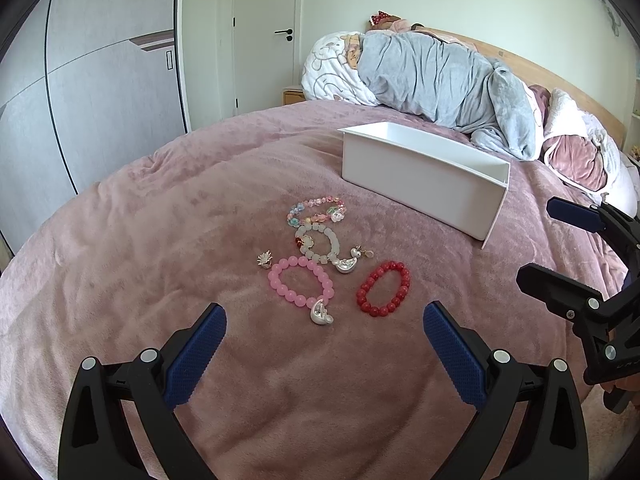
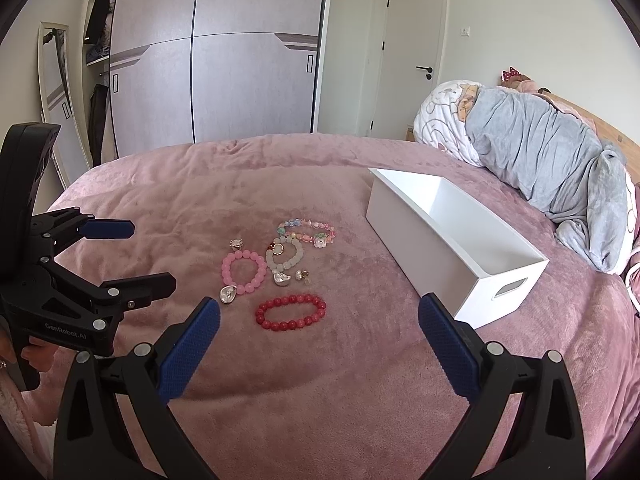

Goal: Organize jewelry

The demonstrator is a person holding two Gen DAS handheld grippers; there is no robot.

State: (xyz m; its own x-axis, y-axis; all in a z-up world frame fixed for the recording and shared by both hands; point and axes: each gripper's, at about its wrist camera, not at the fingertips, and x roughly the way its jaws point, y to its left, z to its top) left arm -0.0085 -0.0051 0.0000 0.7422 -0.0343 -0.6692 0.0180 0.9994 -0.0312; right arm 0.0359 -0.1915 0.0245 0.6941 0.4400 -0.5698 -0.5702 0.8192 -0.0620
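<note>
Several bead bracelets lie on the pink bedspread: a red one (image 1: 384, 289) (image 2: 291, 312), a pink one with a silver charm (image 1: 301, 285) (image 2: 243, 272), a pale white one (image 1: 318, 245) (image 2: 285, 258) and a multicoloured one (image 1: 316, 210) (image 2: 308, 232). A small silver charm (image 1: 264, 259) lies left of them. An empty white box (image 1: 420, 176) (image 2: 452, 248) stands behind to the right. My left gripper (image 1: 324, 328) is open, just short of the pink bracelet. My right gripper (image 2: 319, 320) is open, just short of the red bracelet.
A rolled grey blanket (image 1: 440, 76) and pillows lie at the head of the bed. A wardrobe (image 2: 216, 80) and a door (image 2: 416, 52) stand beyond the bed's far edge. Each gripper shows in the other's view, the right one (image 1: 560, 240) and the left one (image 2: 120, 252).
</note>
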